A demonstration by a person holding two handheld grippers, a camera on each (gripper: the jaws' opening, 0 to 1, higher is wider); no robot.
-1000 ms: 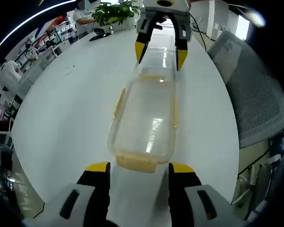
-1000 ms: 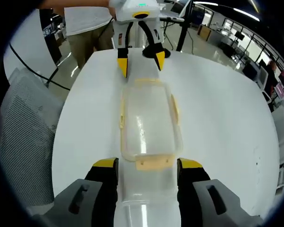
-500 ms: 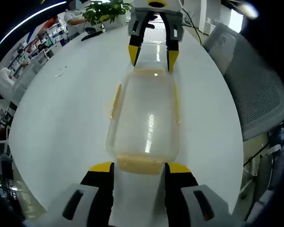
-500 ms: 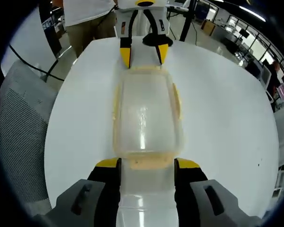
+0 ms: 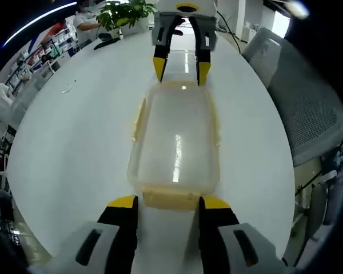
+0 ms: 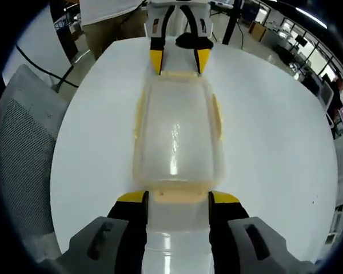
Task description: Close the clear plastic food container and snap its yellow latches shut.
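Container (image 5: pixel 176 145) lies lidded on the table (image 5: pixel 74 142), and I have brought both grippers, left (image 5: pixel 163 201) and right (image 6: pixel 177 197), closer, jaws apart, bracketing its yellow end latches (image 6: pixel 177 195) for pressing.

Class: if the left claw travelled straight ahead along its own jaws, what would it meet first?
Most likely the near yellow end latch of the clear container, lying just beyond the left claw and between its open jaws.
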